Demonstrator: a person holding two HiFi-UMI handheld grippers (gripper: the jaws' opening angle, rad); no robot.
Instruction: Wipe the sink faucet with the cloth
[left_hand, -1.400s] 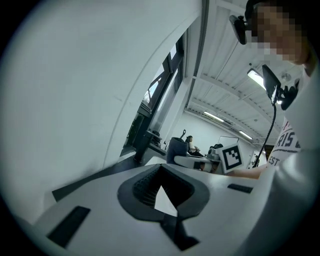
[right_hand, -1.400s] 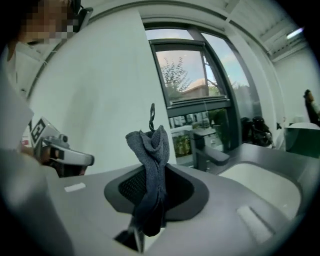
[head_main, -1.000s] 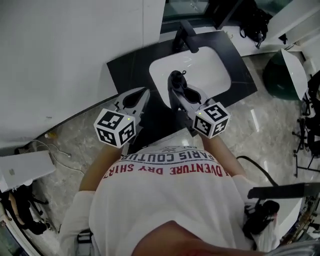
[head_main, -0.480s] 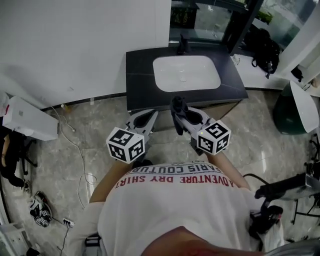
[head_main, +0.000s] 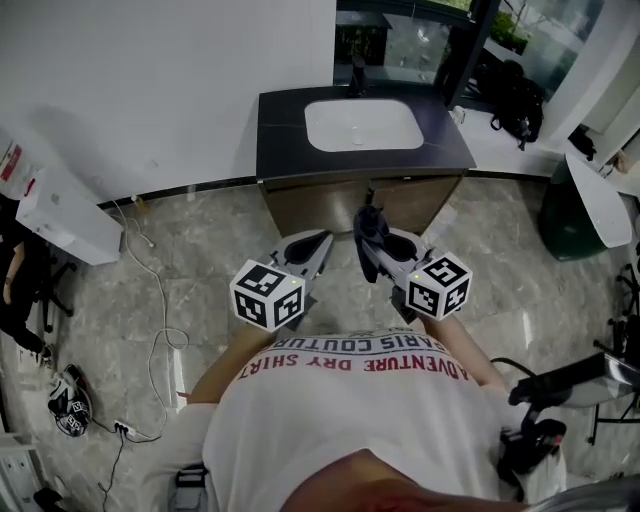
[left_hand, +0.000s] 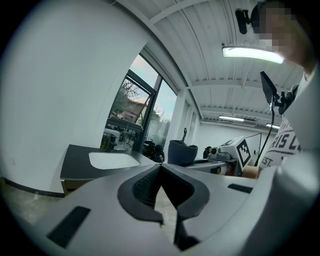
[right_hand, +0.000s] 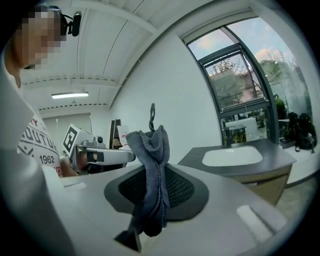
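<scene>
White, boxy and set against the wall, a unit (head_main: 58, 212) lies at the far left, with a thin cable (head_main: 150, 325) trailing over the pale stone floor (head_main: 180, 250) beside it. Next comes the left tongs (head_main: 322, 240), held out in front of the person's chest with its tips pressed together on nothing; its own view shows bare pads meeting at a point. Just beside it, the right tongs (head_main: 370, 240) is pinching the cloth (right_hand: 152, 150), a grey towelling rag that stands up in a folded hump above the pads and hangs a little below them. Ahead of both, well apart from them across open floor, the dark desk (head_main: 285, 125) carries the white sink (head_main: 362, 125), and the faucet (head_main: 357, 72) rises as a dark upright at the basin's back rim, against the window. Further right a green bin (head_main: 570, 215) sits on the floor. No wiping has begun, by the look of it; the step in hand is closing the distance to the basin. To do it well, the person should walk right up to the desk's front edge before reaching, keep the pinch firm so the rag does not slip, and lead with the loose hump of cloth, not the hard tips, so fabric alone meets the faucet. The empty left tongs is best kept low and clear of the basin.
</scene>
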